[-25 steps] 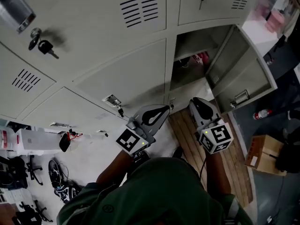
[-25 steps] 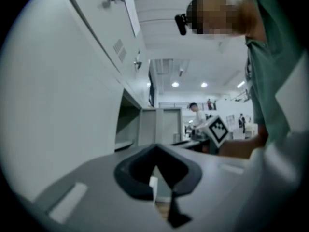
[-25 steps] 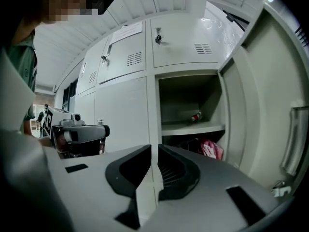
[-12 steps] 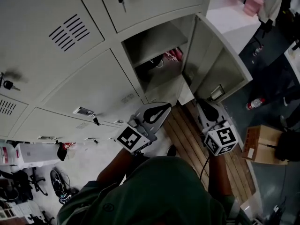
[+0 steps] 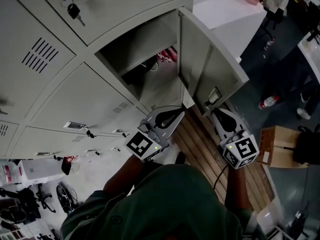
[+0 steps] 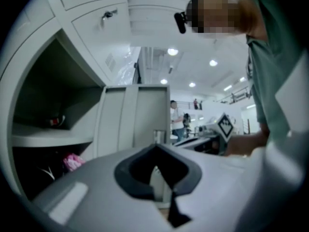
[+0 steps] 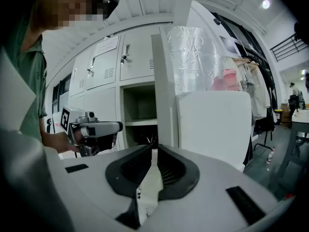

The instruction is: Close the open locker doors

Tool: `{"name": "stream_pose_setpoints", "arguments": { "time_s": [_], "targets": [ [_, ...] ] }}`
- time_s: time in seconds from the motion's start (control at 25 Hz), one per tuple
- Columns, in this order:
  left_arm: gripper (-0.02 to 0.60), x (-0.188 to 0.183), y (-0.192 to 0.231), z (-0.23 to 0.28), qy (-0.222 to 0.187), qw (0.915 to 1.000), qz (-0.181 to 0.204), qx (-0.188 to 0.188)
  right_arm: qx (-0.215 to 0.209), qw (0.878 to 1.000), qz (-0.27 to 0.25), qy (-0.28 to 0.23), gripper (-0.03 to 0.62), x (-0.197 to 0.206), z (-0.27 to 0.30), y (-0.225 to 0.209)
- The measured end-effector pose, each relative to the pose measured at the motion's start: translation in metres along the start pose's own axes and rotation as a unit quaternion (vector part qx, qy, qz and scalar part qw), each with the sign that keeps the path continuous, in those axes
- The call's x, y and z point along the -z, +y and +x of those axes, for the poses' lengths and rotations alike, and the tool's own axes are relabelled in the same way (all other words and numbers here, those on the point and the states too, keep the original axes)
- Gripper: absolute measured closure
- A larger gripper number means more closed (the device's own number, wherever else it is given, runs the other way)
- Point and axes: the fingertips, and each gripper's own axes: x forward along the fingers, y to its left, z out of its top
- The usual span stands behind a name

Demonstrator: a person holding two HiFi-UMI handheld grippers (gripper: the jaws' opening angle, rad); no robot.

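**Q:** As both claws hover over the floor [image 5: 200, 149], what do they hold?

**A:** Nothing. The left claw [image 5: 181, 111] is pinched closed, tips together on air. The right claw [image 5: 212, 112] is likewise closed and empty.

**Q:** Where is the door?

**A:** Just beyond them. One door [image 5: 212, 66] stands swung wide from the lockers, and the right claw is near its lower edge. It looks short of touching. Behind the door the compartment [image 5: 142, 51] gapes, with something pink [image 5: 170, 55] on its shelf.

**Q:** How far along is the job?

**A:** The neighbouring doors [image 5: 75, 101] sit flush, and keys [image 5: 73, 10] hang in one higher up. By these views, this door is what remains, and the push has not yet begun.
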Motion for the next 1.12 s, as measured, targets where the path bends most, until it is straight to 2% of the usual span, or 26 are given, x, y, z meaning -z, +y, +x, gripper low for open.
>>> {"name": "stream_pose_setpoints", "arguments": {
  "time_s": [0.2, 0.52, 0.8, 1.12],
  "targets": [
    [0.583, 0.002, -0.009, 0.021, 0.002, 0.9999, 0.003, 0.012, 0.000, 1.000, -0.012, -0.017, 0.554, -0.003, -0.011, -0.018],
    [0.583, 0.007, -0.005, 0.030, 0.009, 0.9999, 0.001, 0.005, -0.034, 0.999, -0.017, -0.027, 0.530, -0.013, -0.002, -0.019],
    [0.583, 0.009, 0.006, 0.019, 0.021, 0.9996, -0.004, -0.018, -0.079, 0.996, -0.025, -0.025, 0.526, -0.015, 0.002, -0.003],
    [0.583, 0.004, 0.027, -0.014, 0.011, 0.9985, -0.001, -0.053, -0.135, 0.990, -0.033, -0.018, 0.520, -0.018, 0.027, 0.048]
  ]
}}
